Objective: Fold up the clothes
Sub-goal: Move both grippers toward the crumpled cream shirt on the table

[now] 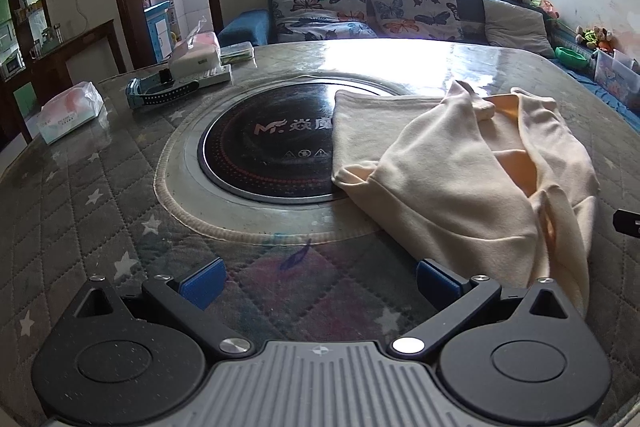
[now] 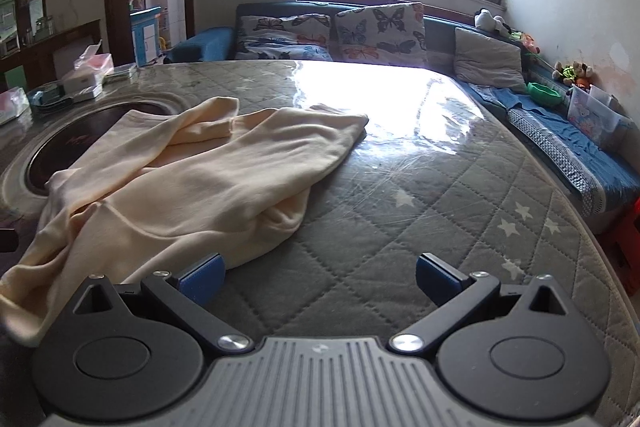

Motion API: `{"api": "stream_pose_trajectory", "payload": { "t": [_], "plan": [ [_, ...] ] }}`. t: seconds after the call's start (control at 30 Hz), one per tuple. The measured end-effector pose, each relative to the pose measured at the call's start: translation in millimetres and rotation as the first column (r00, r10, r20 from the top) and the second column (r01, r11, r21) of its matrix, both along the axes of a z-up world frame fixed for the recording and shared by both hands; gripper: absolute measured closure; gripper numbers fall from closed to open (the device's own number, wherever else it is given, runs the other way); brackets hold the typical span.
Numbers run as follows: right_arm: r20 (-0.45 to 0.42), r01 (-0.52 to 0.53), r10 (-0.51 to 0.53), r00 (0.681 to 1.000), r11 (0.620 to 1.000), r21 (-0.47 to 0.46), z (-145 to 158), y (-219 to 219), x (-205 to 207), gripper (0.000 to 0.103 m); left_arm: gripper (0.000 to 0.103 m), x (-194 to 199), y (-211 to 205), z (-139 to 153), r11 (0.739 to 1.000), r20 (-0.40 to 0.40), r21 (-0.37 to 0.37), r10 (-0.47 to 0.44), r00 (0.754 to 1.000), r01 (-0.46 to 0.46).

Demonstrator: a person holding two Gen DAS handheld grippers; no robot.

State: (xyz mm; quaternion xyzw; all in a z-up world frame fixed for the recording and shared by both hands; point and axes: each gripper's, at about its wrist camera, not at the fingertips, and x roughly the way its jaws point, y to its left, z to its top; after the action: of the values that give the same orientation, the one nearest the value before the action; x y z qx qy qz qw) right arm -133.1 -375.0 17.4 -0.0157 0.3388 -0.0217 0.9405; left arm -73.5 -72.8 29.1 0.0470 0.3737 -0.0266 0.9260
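A cream garment (image 1: pixel 460 179) lies crumpled on the round table, partly over the black cooktop (image 1: pixel 264 147) set in its middle. My left gripper (image 1: pixel 318 283) is open above the quilted table cover, and its right blue pad (image 1: pixel 434 281) sits close to the garment's near hem. In the right wrist view the same garment (image 2: pixel 192 183) spreads to the left, one end hanging toward the table's near edge. My right gripper (image 2: pixel 318 277) is open with nothing between its pads; its left blue pad (image 2: pixel 202 277) is beside the garment's edge.
Tissue packs (image 1: pixel 70 113), a blue watch (image 1: pixel 160 93), a remote and a box lie at the table's far left. A blue sofa with butterfly cushions (image 2: pixel 380 31) runs behind the table under the window. A bench with a storage bin (image 2: pixel 592 119) and toys lines the right wall.
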Motion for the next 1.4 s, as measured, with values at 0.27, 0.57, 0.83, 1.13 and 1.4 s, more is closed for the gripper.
{"api": "stream_pose_trajectory", "payload": {
  "t": [0.27,0.57,0.83,1.13,1.4],
  "plan": [
    [-0.007,-0.021,0.021,1.0,1.0,0.016,0.7,12.3,-16.6,0.003,0.0,-11.6,-6.1,2.2,1.0,-0.003,-0.006,-0.017,1.0,0.017],
    [-0.004,-0.038,0.038,0.999,0.999,0.03,3.2,19.4,-30.0,0.003,0.0,-22.8,-9.5,1.0,1.0,-0.012,-0.008,-0.025,1.0,0.025],
    [0.0,-0.068,0.068,0.998,0.997,0.03,4.7,28.6,-37.9,0.003,0.0,-30.6,-15.1,0.9,0.999,-0.014,-0.002,-0.037,0.999,0.037],
    [0.011,-0.09,0.09,0.996,0.995,0.033,7.6,35.5,-46.8,0.003,0.0,-40.0,-20.1,2.9,0.999,-0.01,0.008,-0.045,0.999,0.045],
    [0.025,-0.112,0.111,0.993,0.993,0.03,10.7,42.1,-53.5,0.003,0.0,-50.6,-22.6,5.2,0.999,0.001,0.002,-0.051,0.999,0.051]
  ]
}}
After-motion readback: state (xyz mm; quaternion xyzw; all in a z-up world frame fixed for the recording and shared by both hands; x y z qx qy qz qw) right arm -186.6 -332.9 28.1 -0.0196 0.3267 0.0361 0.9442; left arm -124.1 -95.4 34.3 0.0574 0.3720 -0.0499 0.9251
